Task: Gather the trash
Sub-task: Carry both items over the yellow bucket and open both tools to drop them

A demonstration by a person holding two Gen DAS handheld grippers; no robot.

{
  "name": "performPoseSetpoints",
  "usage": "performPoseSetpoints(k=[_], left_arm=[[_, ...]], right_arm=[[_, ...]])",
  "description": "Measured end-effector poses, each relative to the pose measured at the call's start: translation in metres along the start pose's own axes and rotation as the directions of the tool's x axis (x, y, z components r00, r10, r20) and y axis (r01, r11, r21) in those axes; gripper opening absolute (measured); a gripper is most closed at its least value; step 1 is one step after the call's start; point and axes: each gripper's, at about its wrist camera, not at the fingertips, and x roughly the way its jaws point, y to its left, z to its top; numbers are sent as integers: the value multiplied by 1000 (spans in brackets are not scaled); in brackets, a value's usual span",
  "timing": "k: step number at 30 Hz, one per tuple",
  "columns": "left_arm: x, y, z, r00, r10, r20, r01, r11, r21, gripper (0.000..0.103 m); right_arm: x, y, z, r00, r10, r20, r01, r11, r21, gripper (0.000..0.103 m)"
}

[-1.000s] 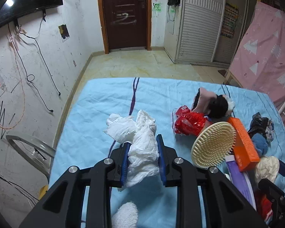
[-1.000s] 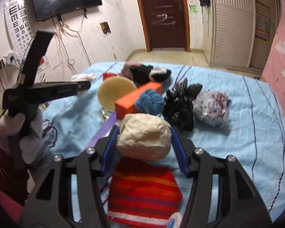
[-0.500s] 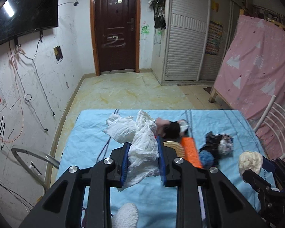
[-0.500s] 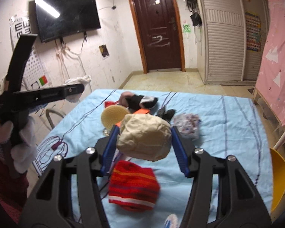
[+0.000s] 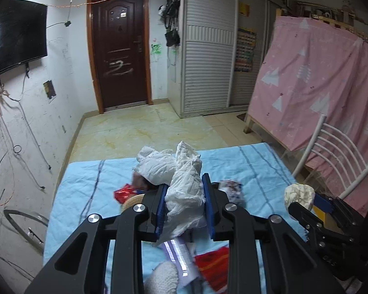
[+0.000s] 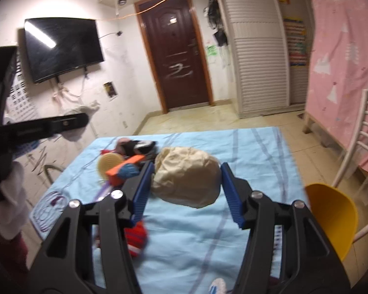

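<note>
My left gripper (image 5: 184, 196) is shut on a crumpled white paper wad (image 5: 181, 178) and holds it high above the blue-covered table (image 5: 81, 196). My right gripper (image 6: 185, 183) is shut on a crumpled beige paper ball (image 6: 186, 176), also lifted above the table (image 6: 257, 166); that ball shows at the right in the left wrist view (image 5: 298, 193). The left gripper's arm shows at the left in the right wrist view (image 6: 36, 127).
On the table lie a round cream brush (image 6: 109, 165), an orange box (image 6: 125, 169), a red striped knit hat (image 6: 135, 237), a red wrapper (image 5: 122, 192) and a patterned bag (image 5: 230, 188). A yellow bin (image 6: 331, 215) and a white chair (image 5: 331, 152) stand at the right.
Both grippers have risen with their paper wads and swung to the right. The table items now sit lower and farther off. The yellow bin has come into the right wrist view.
</note>
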Motion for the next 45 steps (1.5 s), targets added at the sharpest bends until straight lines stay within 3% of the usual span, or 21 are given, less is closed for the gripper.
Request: performPoseSetpoints(k=[8, 13, 24, 38, 40, 42, 45], left_arm=[[5, -56, 7, 990, -139, 25, 139, 990, 32, 17], [18, -90, 10, 982, -189, 4, 188, 981, 50, 17], [54, -164, 17, 952, -298, -64, 303, 949, 86, 17], [122, -256, 11, 935, -308, -178, 336, 929, 156, 17], [132, -268, 8, 931, -307, -196, 340, 926, 165, 17], [142, -277, 5, 927, -305, -216, 344, 923, 171, 17], [152, -287, 2, 917, -312, -248, 358, 918, 170, 17]], right_arm=[[-16, -53, -8, 993, -113, 27, 111, 992, 56, 54], [-26, -84, -14, 986, -161, 34, 157, 983, 94, 54], [-26, -135, -21, 941, -334, 47, 330, 940, 86, 54], [-1, -200, -47, 920, -391, 8, 385, 908, 164, 54], [2, -207, -51, 921, -389, 2, 383, 907, 174, 61], [1, -215, -54, 920, -393, 14, 383, 903, 194, 84], [-6, -226, -57, 911, -410, 35, 392, 891, 228, 85]])
